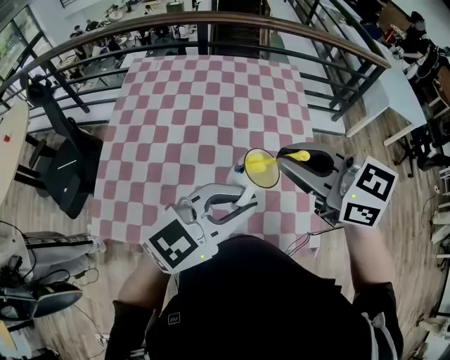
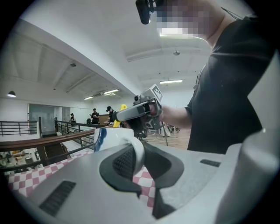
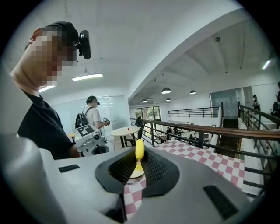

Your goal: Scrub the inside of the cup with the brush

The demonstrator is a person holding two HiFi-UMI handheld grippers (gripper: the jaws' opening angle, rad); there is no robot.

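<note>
The left gripper [image 1: 242, 191] has its tongs closed narrow on the curved handle of the white ceramic cup with the yellow inside [image 1: 266, 180]. In the left gripper view its two black pads [image 2: 120, 164] press this handle from both sides, and the cup's white wall [image 2: 107, 136] (with a blue mark on it) stands just beyond them. The cup is held in the air above the near edge of the table with the pink and white checked cloth [image 1: 211, 105], with its open mouth turned up toward the head camera. The right gripper [image 1: 285, 156] comes from the right side, and its tongs are closed on the thin yellow plastic brush [image 1: 299, 155]. In the right gripper view the brush's handle [image 3: 139, 154] is standing pinched between the dark pads. The brush's other end reaches to the cup's mouth; if it touches the inner wall, I cannot tell. Behind the table runs a dark metal railing [image 1: 211, 17].
</note>
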